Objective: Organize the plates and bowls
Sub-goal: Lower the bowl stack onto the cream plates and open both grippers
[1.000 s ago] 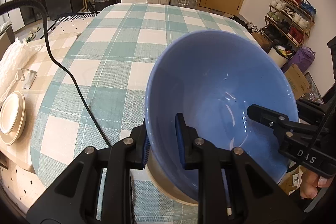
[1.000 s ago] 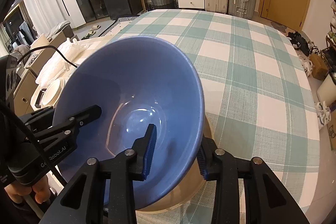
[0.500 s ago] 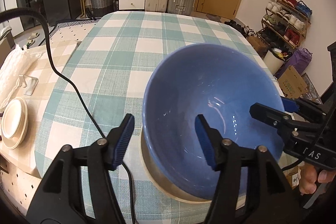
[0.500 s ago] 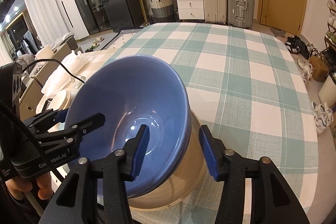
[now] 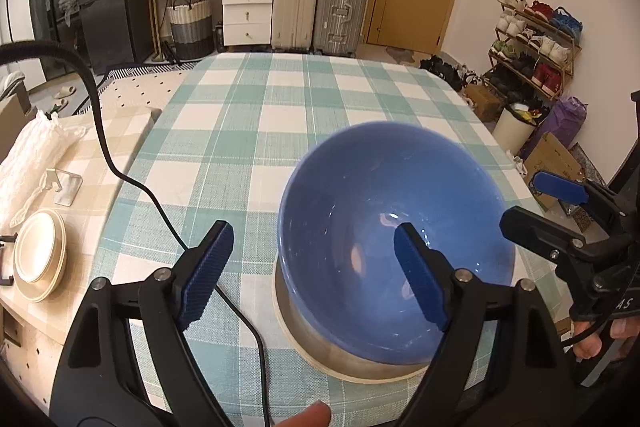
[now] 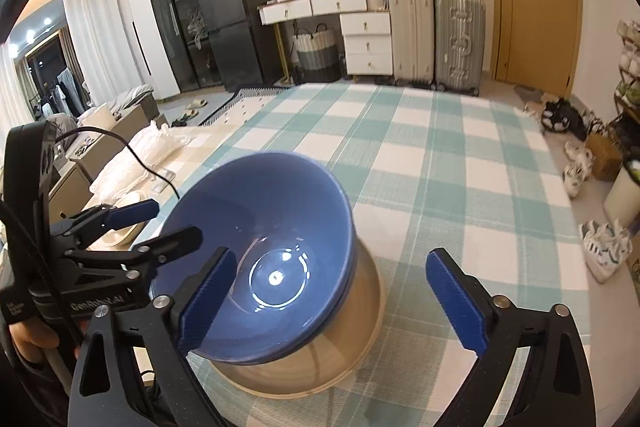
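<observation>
In the left wrist view, the left claw (image 5: 312, 275) is opening wide, gripping nothing; the blue bowl (image 5: 394, 247) sits nested in a beige bowl (image 5: 320, 347) near the counter's (image 5: 280, 115) near edge.

In the right wrist view, the right claw (image 6: 332, 301) is opening too, empty. That stacking looks done; cream plates (image 5: 38, 261) on the left side table (image 5: 120, 131) remain unsorted.

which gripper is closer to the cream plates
Left. The left gripper sits on the plates' side of the blue bowl; the right gripper is across the bowl, farther off. Both sets of fingers are opening, the bowl's rim loose between them.
</observation>
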`<state>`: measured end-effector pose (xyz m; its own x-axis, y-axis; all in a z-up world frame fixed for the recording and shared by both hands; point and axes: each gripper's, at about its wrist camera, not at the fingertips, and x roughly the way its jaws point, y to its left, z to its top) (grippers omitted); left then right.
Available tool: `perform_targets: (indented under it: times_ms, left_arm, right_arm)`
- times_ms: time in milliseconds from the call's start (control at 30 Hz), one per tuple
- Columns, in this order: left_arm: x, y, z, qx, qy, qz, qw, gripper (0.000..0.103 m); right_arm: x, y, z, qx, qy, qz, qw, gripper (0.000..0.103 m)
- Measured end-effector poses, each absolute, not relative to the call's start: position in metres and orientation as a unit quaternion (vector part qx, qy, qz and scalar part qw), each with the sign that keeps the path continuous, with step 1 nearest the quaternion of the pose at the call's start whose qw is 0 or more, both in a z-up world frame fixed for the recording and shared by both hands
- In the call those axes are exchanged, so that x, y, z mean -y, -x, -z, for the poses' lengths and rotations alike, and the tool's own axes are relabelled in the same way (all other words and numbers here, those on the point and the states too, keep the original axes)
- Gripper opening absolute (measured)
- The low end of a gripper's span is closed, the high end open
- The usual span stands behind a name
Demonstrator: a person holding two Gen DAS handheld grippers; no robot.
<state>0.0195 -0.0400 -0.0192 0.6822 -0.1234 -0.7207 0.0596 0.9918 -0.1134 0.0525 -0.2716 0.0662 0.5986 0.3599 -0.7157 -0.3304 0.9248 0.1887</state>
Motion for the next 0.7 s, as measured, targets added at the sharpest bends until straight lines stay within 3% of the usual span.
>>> perform_targets:
  times_ms: [167, 200, 700]
  left_arm:
    - [0.038, -0.008, 0.008, -0.376, 0.032, 0.055, 0.924, 0.091]
    - [0.038, -0.004, 0.007, -0.372, 0.033, 0.055, 0.926, 0.102]
    - [0.022, 0.038, 0.001, -0.312, 0.041, 0.031, 0.949, 0.101]
  right_arm:
    - [0.285, -0.04, -0.073, -0.37, -0.029, -0.182, 0.91, 0.1]
    - [0.289, -0.036, -0.074, -0.362, -0.036, -0.181, 0.914, 0.1]
    - [0.334, 0.001, -0.07, -0.276, -0.055, -0.12, 0.952, 0.102]
